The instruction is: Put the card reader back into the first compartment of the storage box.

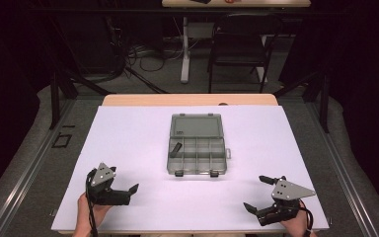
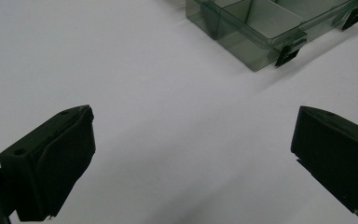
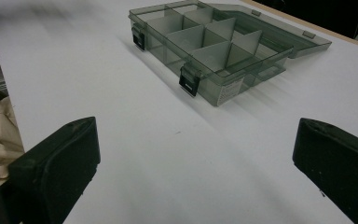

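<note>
We find the compartment box (image 3: 214,49) ahead of the right gripper's (image 3: 193,163) jaws to be smoky translucent plastic, glossy and smooth. The jaws themselves look like matt black plastic. Beneath them, the table cover (image 1: 143,197) is white, matt and smooth, over a wooden table edge (image 1: 187,99).

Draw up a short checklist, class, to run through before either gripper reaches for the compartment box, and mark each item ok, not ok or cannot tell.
1. Left gripper open, holding nothing: ok.
2. Right gripper open, holding nothing: ok.
3. Box lid folded back flat: ok.
4. Paper between grippers and box free of things: ok.
5. Small dark piece lies in the box's far-left compartment: ok.
6. Both front latches undone: ok.
</note>
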`<state>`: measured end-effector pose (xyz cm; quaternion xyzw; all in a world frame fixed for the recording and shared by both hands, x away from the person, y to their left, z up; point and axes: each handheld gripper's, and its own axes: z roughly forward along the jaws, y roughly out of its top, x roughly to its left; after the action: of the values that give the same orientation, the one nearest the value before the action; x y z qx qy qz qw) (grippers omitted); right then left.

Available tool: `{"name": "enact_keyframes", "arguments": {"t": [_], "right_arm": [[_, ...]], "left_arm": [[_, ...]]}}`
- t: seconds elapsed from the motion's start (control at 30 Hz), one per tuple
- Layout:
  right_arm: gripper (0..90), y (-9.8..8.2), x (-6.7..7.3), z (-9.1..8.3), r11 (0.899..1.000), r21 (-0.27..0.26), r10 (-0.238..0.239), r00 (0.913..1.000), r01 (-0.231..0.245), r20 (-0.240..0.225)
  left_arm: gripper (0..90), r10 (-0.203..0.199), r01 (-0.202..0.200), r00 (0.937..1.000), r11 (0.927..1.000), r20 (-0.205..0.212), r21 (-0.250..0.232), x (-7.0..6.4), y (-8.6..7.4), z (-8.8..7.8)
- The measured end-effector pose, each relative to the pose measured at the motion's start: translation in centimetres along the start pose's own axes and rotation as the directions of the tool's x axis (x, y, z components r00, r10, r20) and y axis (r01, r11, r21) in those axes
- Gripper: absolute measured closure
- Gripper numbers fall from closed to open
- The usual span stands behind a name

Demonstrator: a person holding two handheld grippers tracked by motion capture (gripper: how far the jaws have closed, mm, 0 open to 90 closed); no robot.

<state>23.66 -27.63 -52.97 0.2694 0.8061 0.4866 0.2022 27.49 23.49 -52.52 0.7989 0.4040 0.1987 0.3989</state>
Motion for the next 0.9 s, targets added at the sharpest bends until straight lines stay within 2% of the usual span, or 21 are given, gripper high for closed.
{"name": "enact_keyframes", "arguments": {"t": [0.43,0.67,0.83,0.9], "right_arm": [[0.2,0.0,0.0,0.1,1.0,0.005,0.004,1.0,-0.004,0.001],[0.2,0.0,0.0,0.1,1.0,0.007,0.002,1.0,-0.002,0.002],[0.2,0.0,0.0,0.2,1.0,0.012,0.003,1.0,-0.003,-0.003],[0.2,0.0,0.1,0.2,1.0,0.011,0.003,1.0,-0.003,-0.006]], "left_arm": [[0.0,0.001,-0.001,0.9999,0.9996,-0.011,-0.029,-0.7,-1.2,-0.9],[0.0,0.026,-0.026,0.9996,0.9993,-0.012,-0.027,-1.2,-1.8,-1.3],[0.0,0.067,-0.068,0.9973,0.9961,-0.031,-0.056,-1.6,-1.7,-1.6],[0.0,0.061,-0.062,0.9979,0.997,-0.023,-0.047,-1.6,-1.8,-1.5]]}}
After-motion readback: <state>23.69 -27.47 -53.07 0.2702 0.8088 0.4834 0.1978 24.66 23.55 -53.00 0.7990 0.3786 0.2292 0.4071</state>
